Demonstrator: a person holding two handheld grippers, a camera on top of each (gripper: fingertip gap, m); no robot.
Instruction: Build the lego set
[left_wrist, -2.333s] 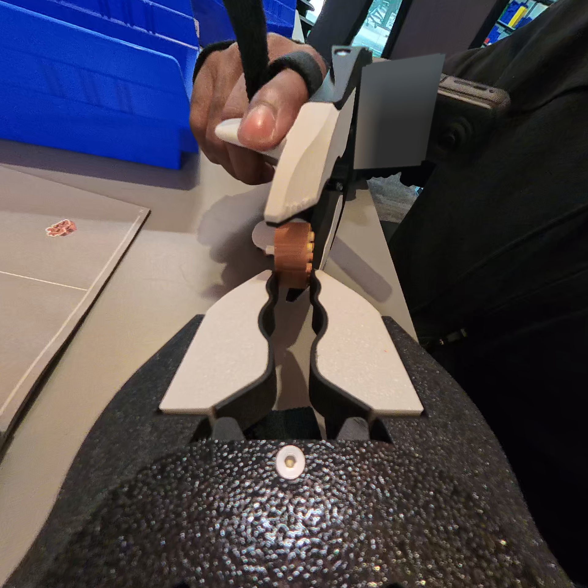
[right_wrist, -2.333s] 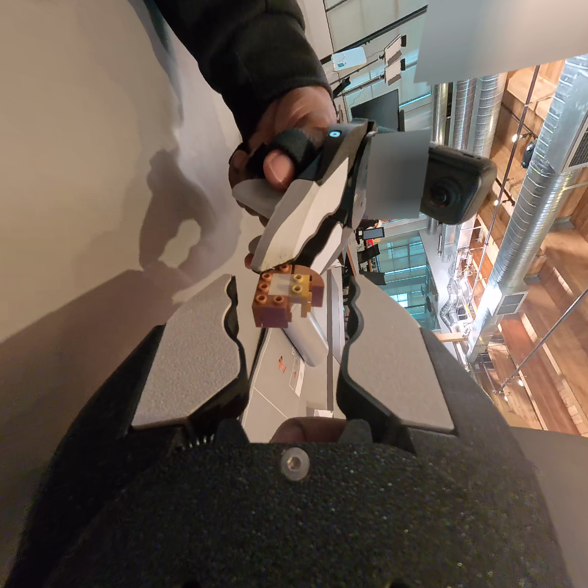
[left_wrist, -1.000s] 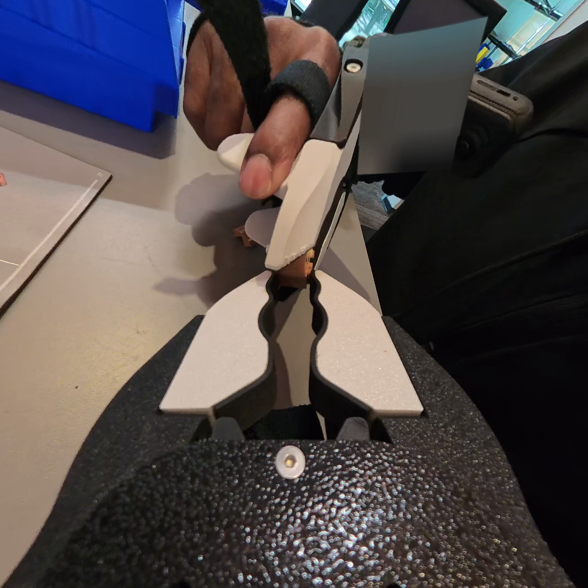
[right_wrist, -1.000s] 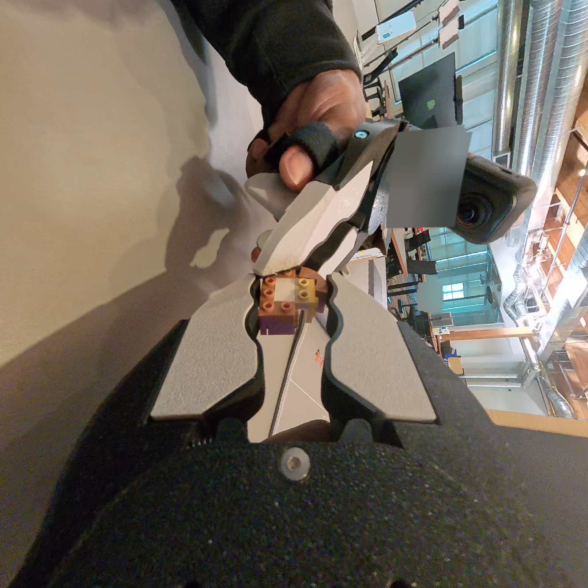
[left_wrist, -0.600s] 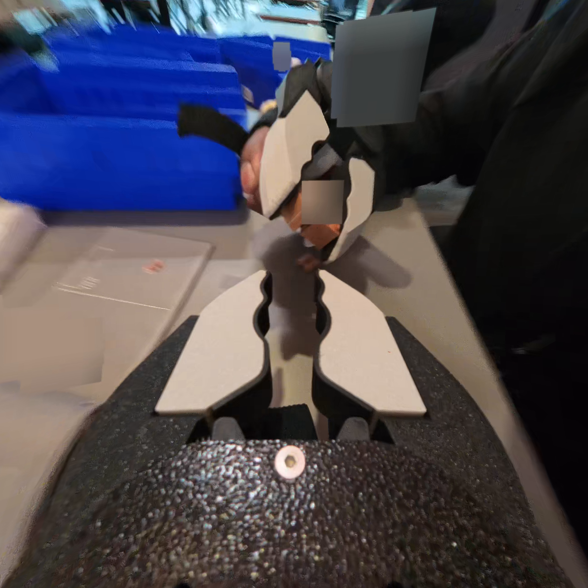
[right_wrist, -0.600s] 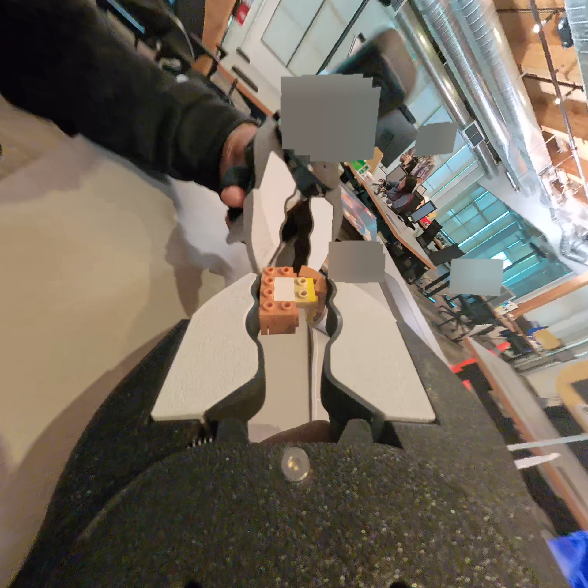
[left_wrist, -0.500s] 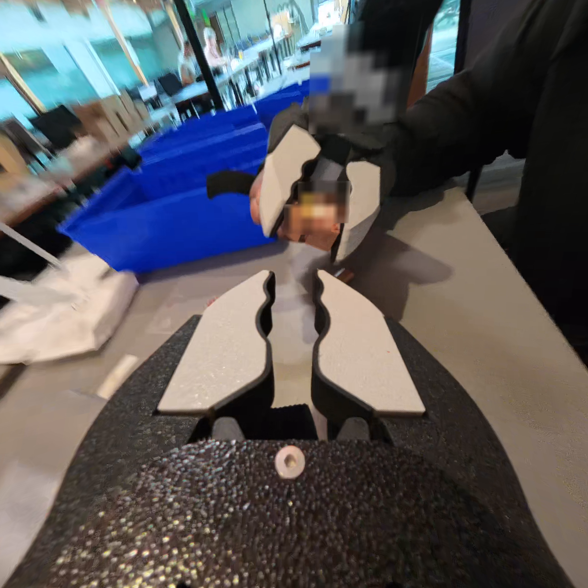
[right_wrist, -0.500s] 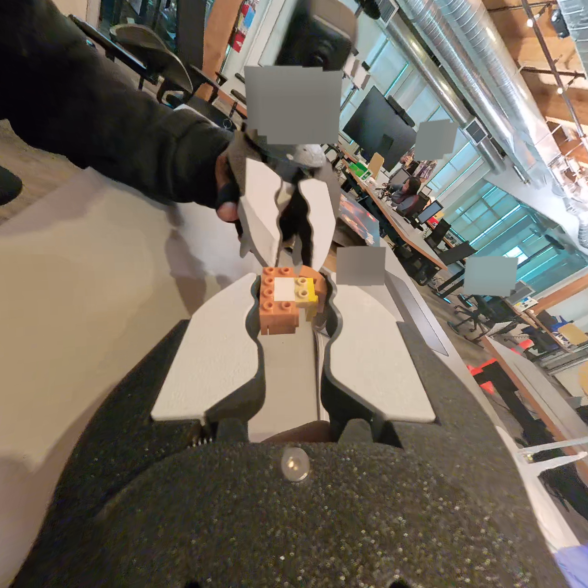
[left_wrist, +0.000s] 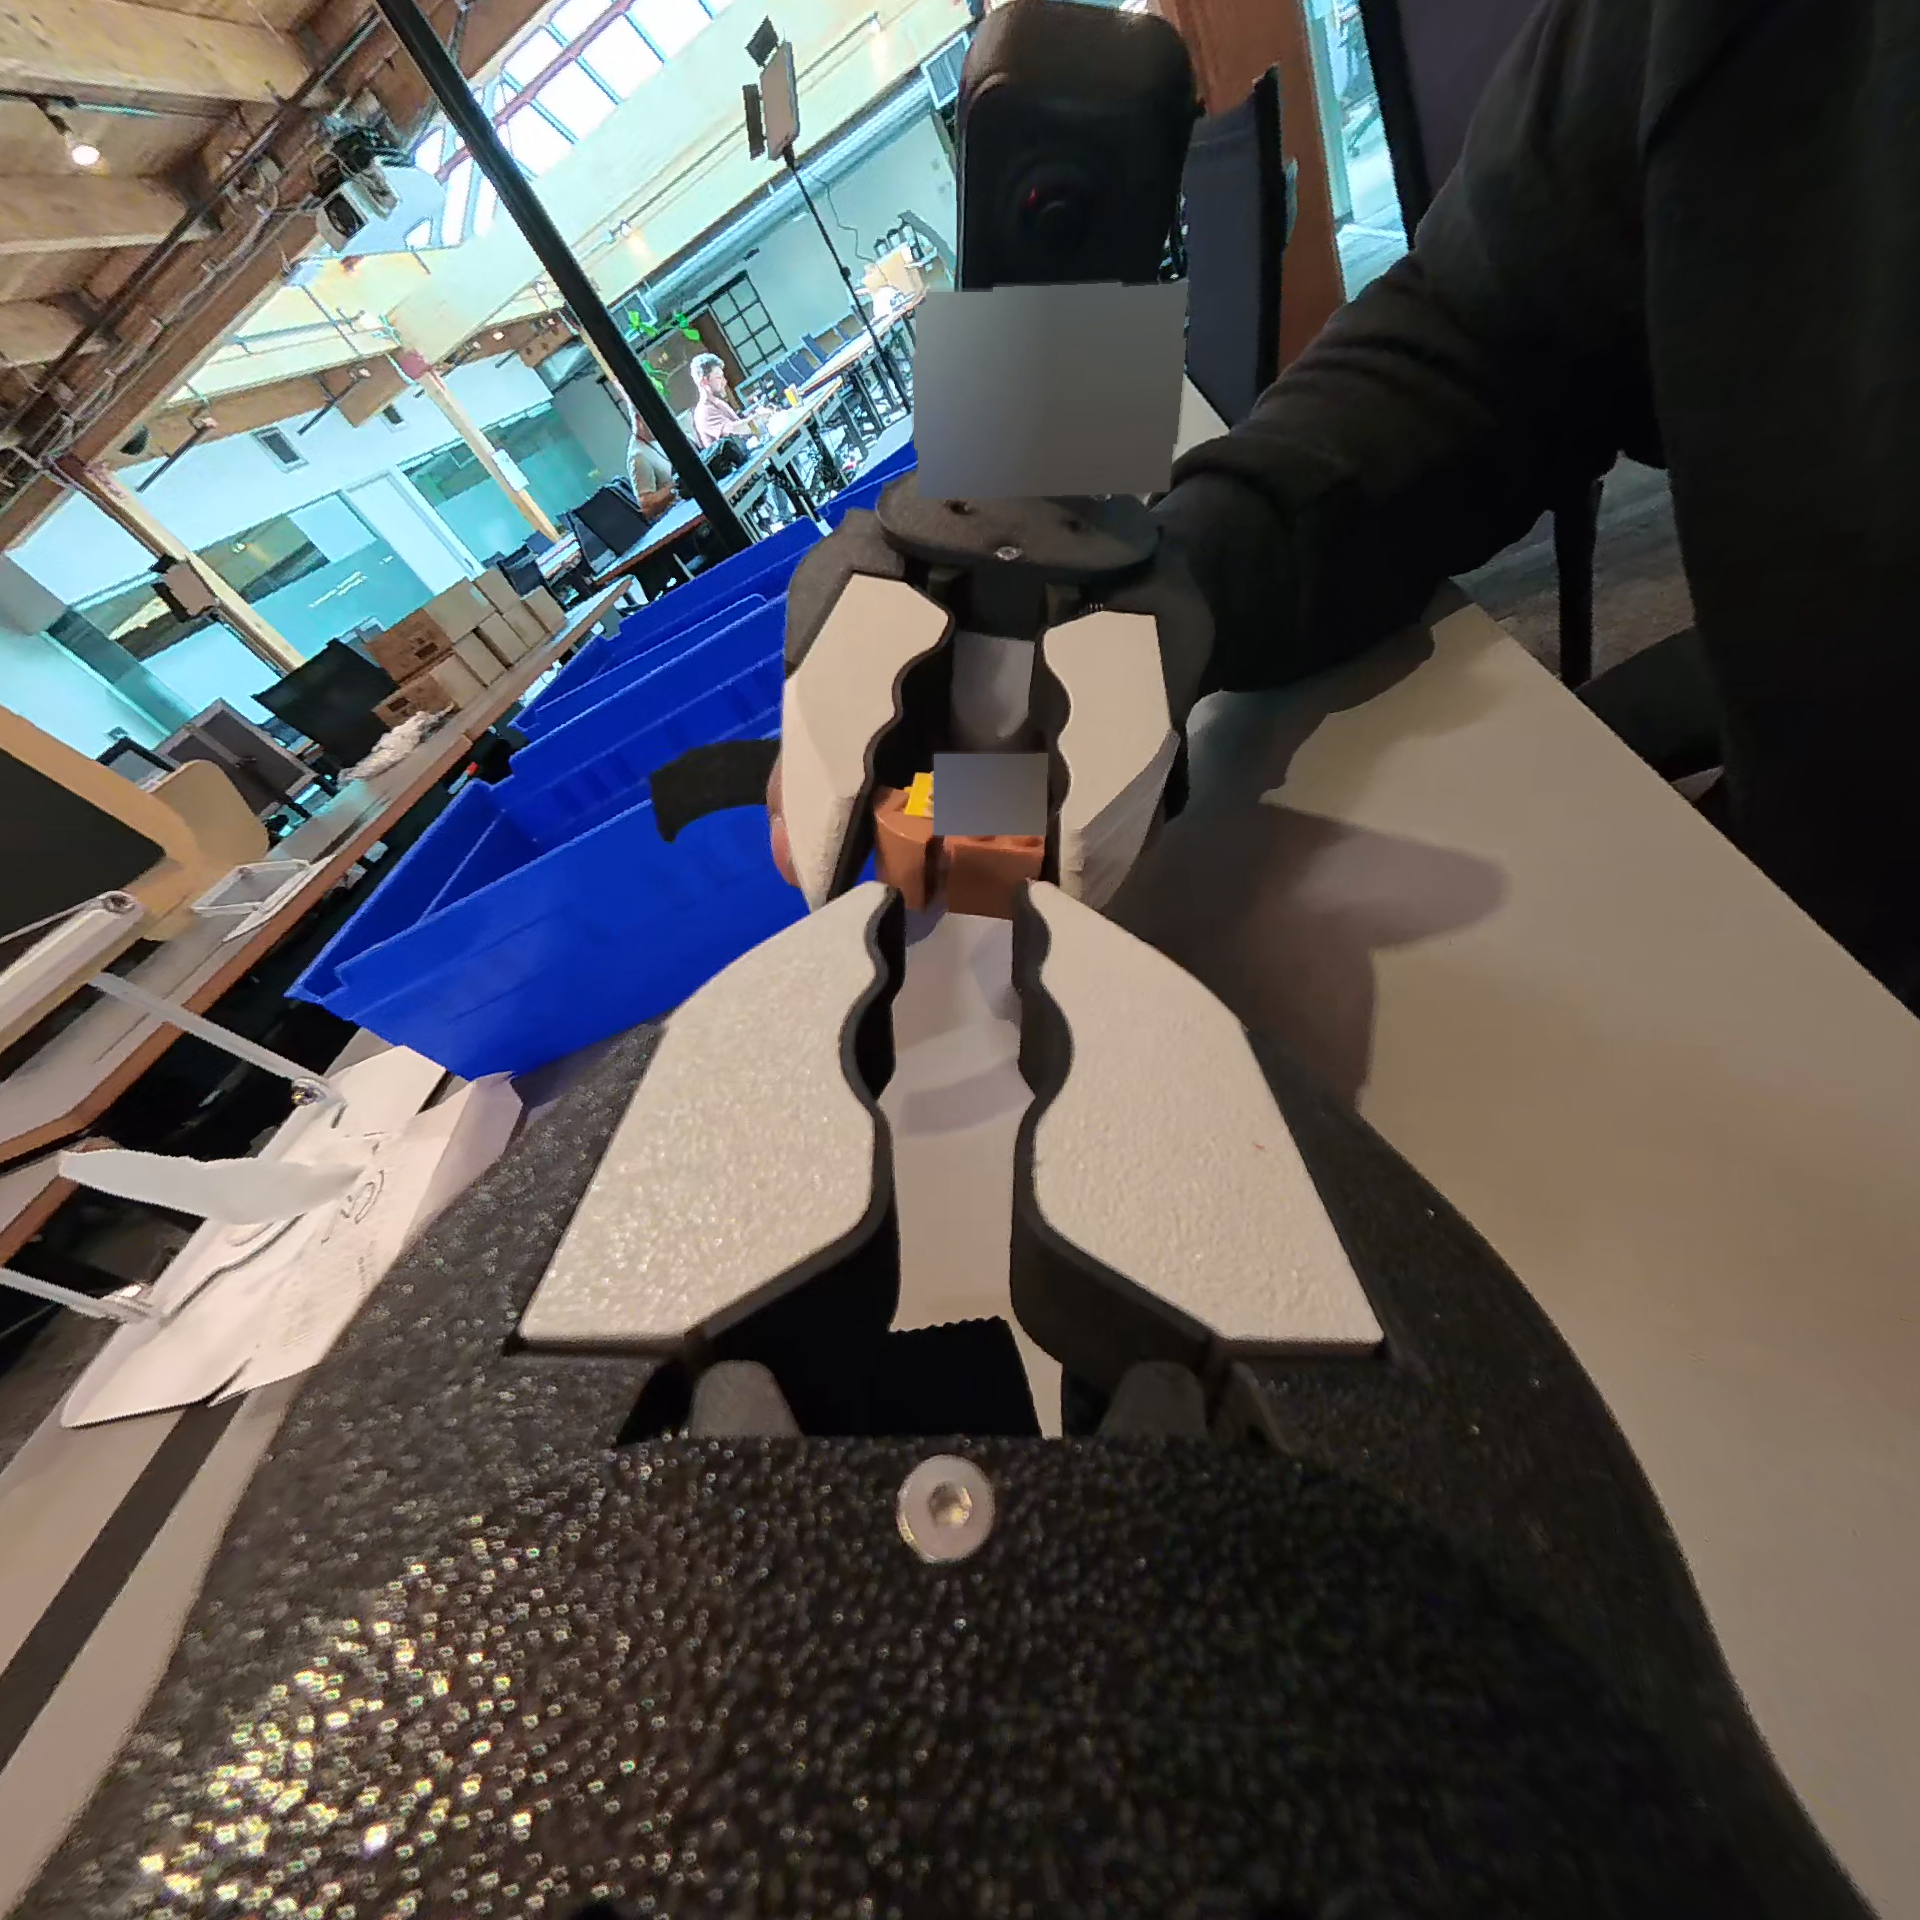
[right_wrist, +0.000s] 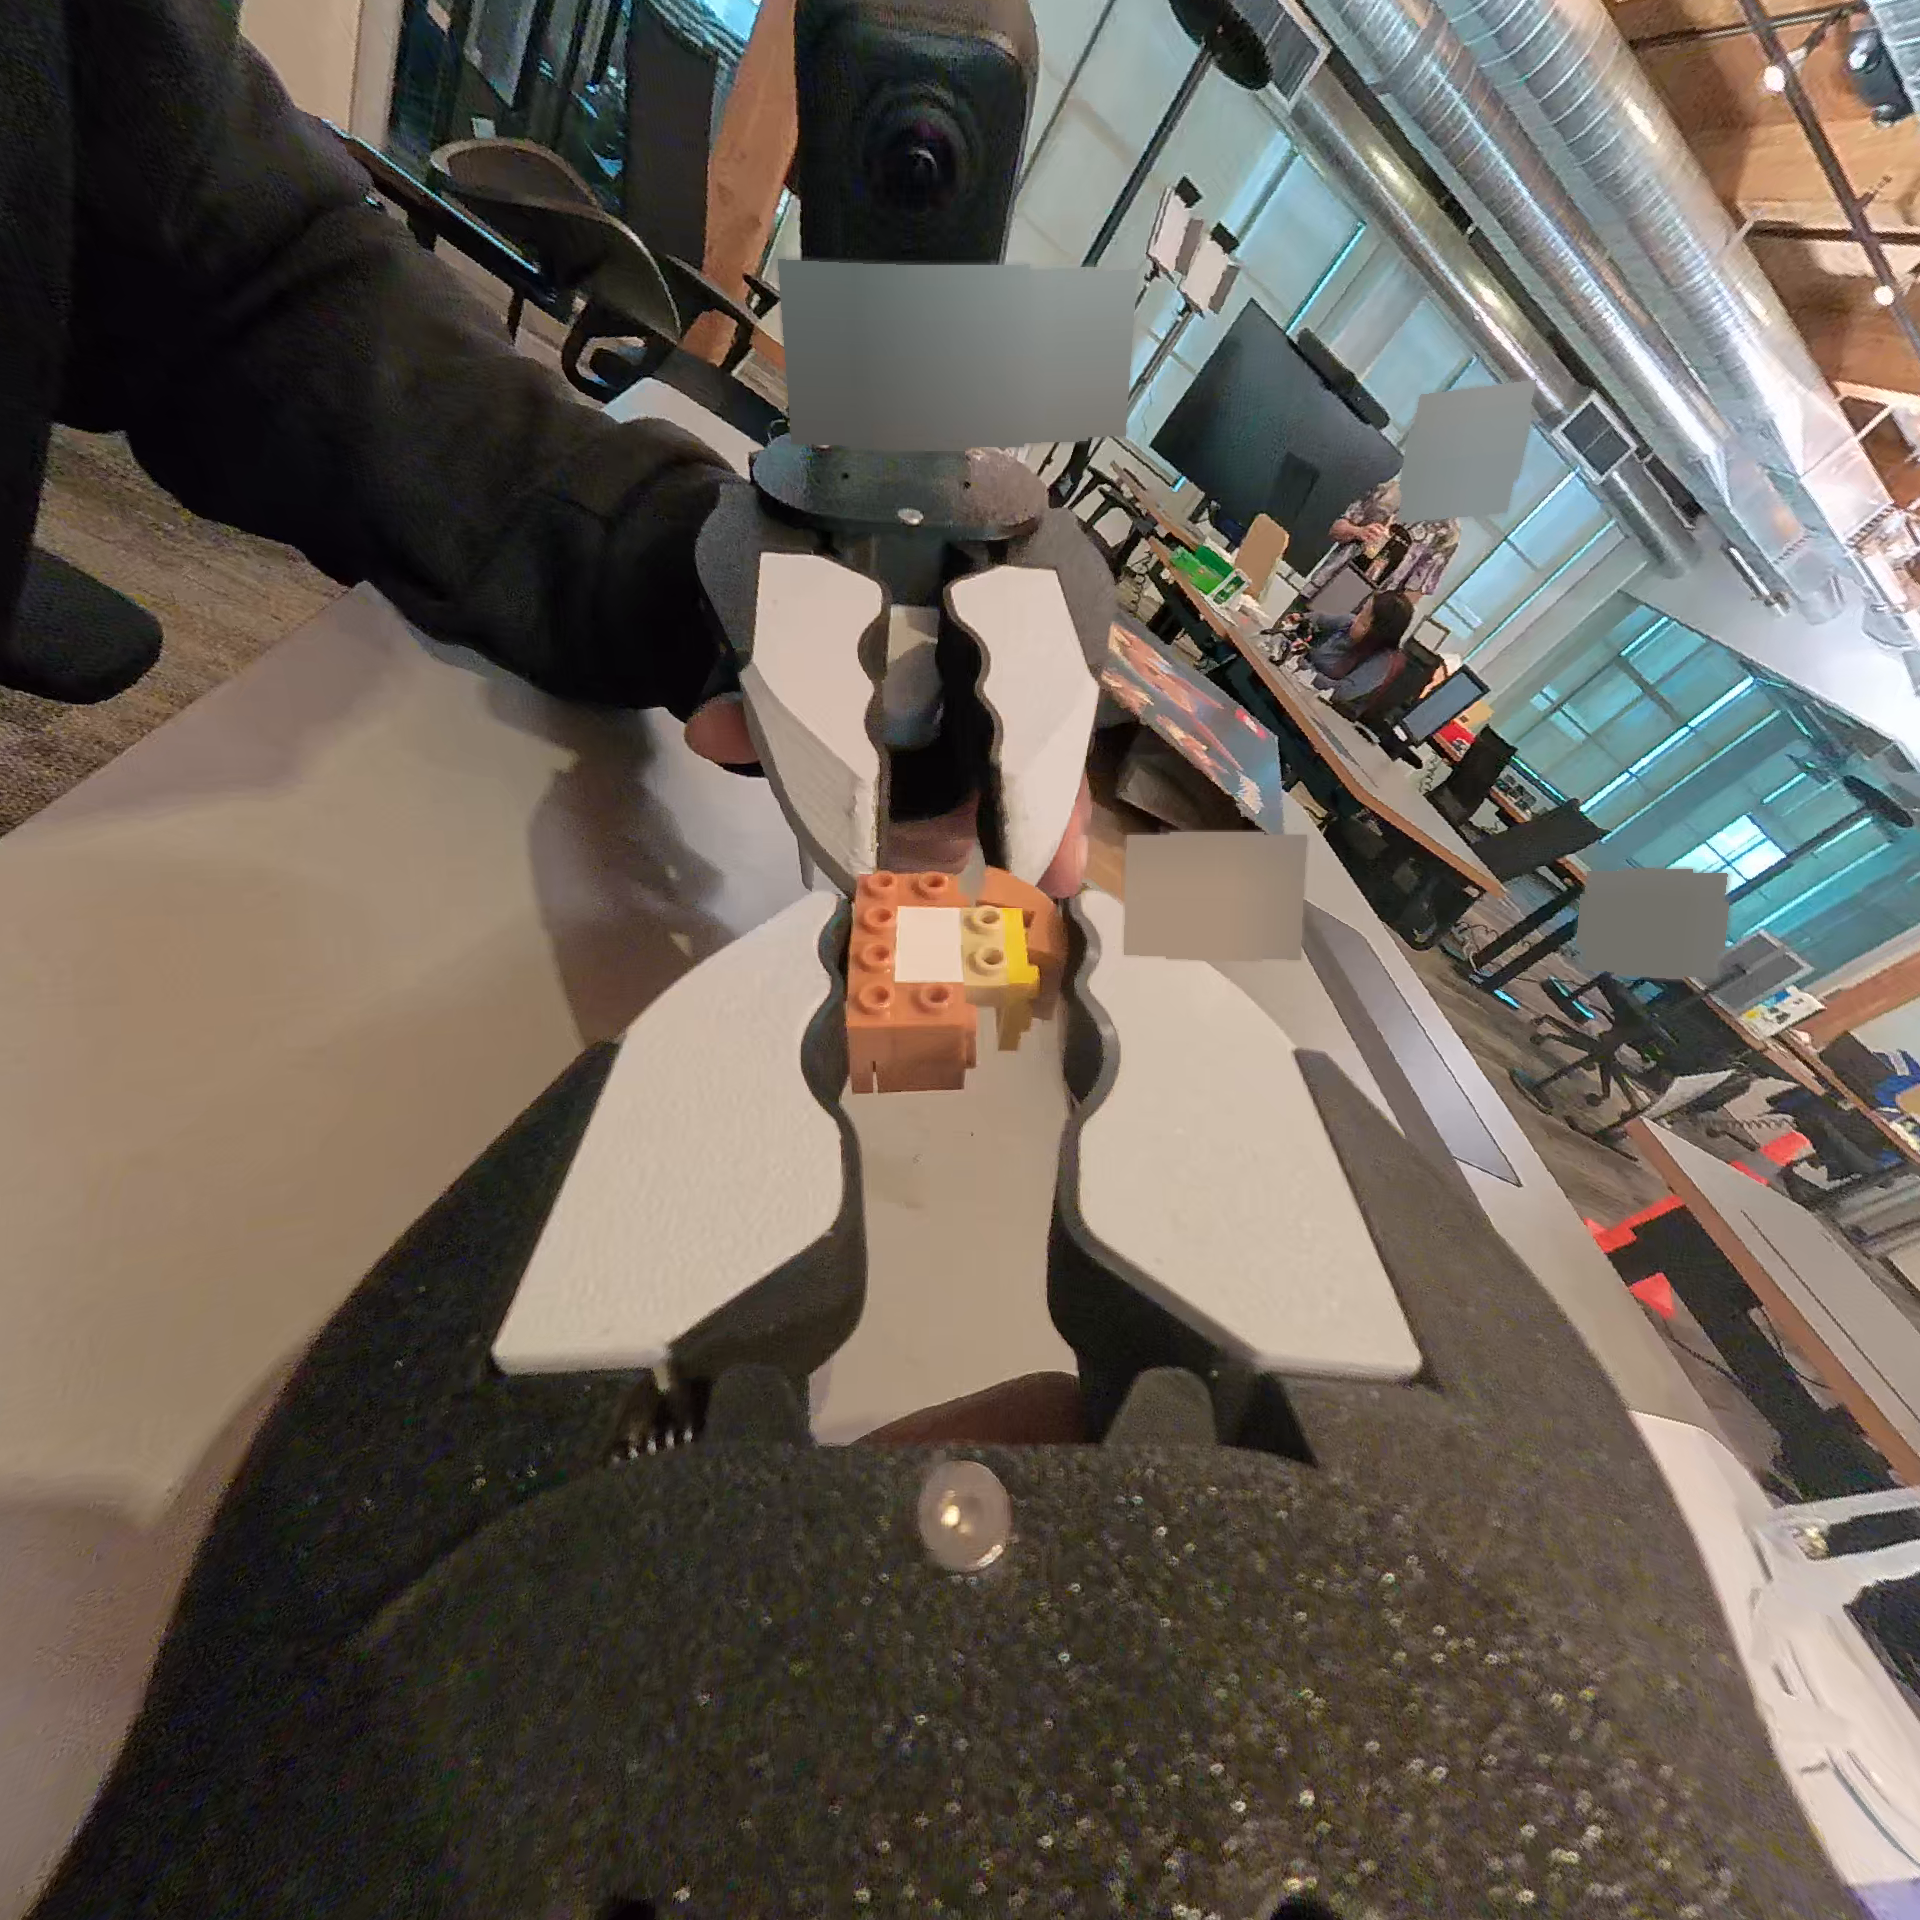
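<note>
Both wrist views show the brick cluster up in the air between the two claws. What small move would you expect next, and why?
Probably easing the left claw straight back. The brick cluster sits clamped in the right claw, orange block against one pad, rounded brown piece against the other. The left claw's tips stand at the cluster's near end with nothing plainly between them, above the grey table.

Two tools (left_wrist: 954, 904) (right_wrist: 951, 935); one brick assembly (right_wrist: 935, 977) — several blue bins (left_wrist: 582, 914); one table (left_wrist: 1558, 1039).
</note>
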